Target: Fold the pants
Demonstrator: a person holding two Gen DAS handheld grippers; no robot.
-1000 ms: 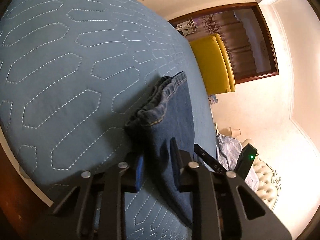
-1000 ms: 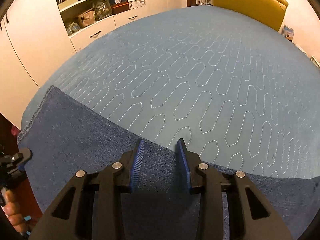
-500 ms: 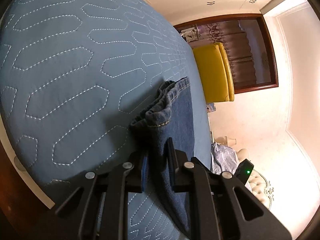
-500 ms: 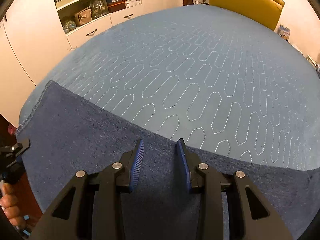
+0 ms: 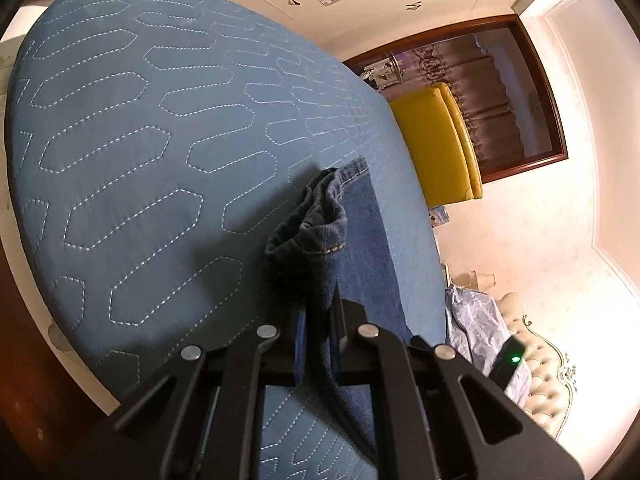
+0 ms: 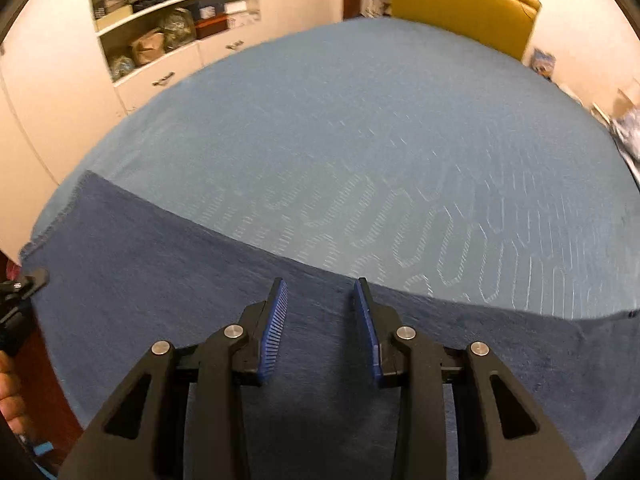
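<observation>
Dark blue denim pants lie flat on a blue quilted bed. One end is bunched up into a raised hem. My left gripper is closing its jaws on the fabric just below that hem, and the pads pinch the denim. In the right wrist view the pants stretch across the near part of the bed. My right gripper hovers over them near their far edge, open, with nothing between its blue pads. The left gripper shows at the far left edge, with a hand below it.
A yellow chair stands beyond the bed's far side. White cupboards with filled shelves line the wall at the left. A pale bundle of cloth and a tufted white seat sit beside the bed. The quilt spreads beyond the pants.
The left jaws have come together on the denim hem, which now stands more bunched. The right gripper has slid sideways over the pants, and its view is blurred.
</observation>
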